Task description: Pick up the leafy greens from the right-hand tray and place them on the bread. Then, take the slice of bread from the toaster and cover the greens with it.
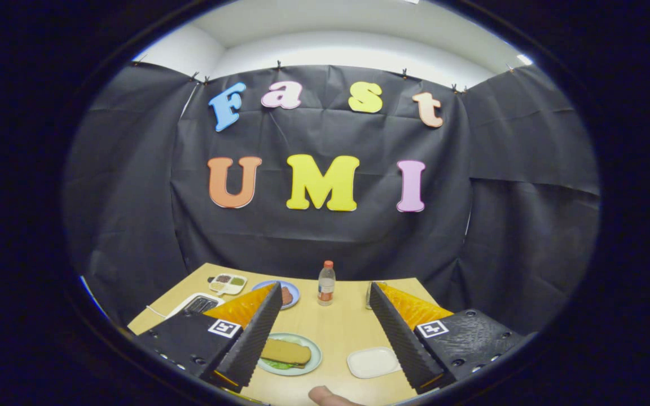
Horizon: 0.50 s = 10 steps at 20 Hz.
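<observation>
Bread (pixel 286 352) covers green leaves on a pale green plate (pixel 315 345) on the worktop (pixel 337 327), between the spread, empty fingers of the tool (pixel 324 294). Right of it lies a white tray (pixel 374 362). Beyond stand a toaster (pixel 200 305) and a bottle (pixel 326 283) whose label is too small to read.
</observation>
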{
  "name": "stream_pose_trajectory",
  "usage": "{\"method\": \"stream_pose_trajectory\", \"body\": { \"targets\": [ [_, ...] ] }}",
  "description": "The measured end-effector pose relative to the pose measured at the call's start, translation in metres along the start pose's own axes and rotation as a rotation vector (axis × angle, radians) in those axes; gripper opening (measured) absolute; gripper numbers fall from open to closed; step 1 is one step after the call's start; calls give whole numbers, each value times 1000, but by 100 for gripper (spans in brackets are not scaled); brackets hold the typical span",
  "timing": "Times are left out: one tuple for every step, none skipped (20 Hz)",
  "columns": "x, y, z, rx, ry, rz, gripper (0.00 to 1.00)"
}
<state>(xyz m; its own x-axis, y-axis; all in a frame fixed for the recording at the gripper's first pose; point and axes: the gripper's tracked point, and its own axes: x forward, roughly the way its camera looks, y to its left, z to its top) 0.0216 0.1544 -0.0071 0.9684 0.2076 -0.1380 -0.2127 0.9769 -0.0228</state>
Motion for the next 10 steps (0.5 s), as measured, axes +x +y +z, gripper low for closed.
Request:
{"method": "stream_pose_trajectory", "body": {
  "targets": [
    [-6, -4, -1, -6, -7, 5, 97],
    [-14, -4, 0, -15, -15, 26, 97],
    [-19, -5, 3, -31, -38, 35, 97],
    [-22, -14, 6, -54, -60, 22, 96],
    [-21, -22, 5, -65, -78, 13, 96],
    [-22, -26, 5, -67, -81, 6, 95],
    [-21, -29, 1, -65, -80, 0, 95],
    [-21, -33, -1, -59, -72, -7, 95],
    [-18, -38, -2, -50, -67, -14, 95],
    [-16, -40, -3, -42, -61, -16, 96]
  ]
}}
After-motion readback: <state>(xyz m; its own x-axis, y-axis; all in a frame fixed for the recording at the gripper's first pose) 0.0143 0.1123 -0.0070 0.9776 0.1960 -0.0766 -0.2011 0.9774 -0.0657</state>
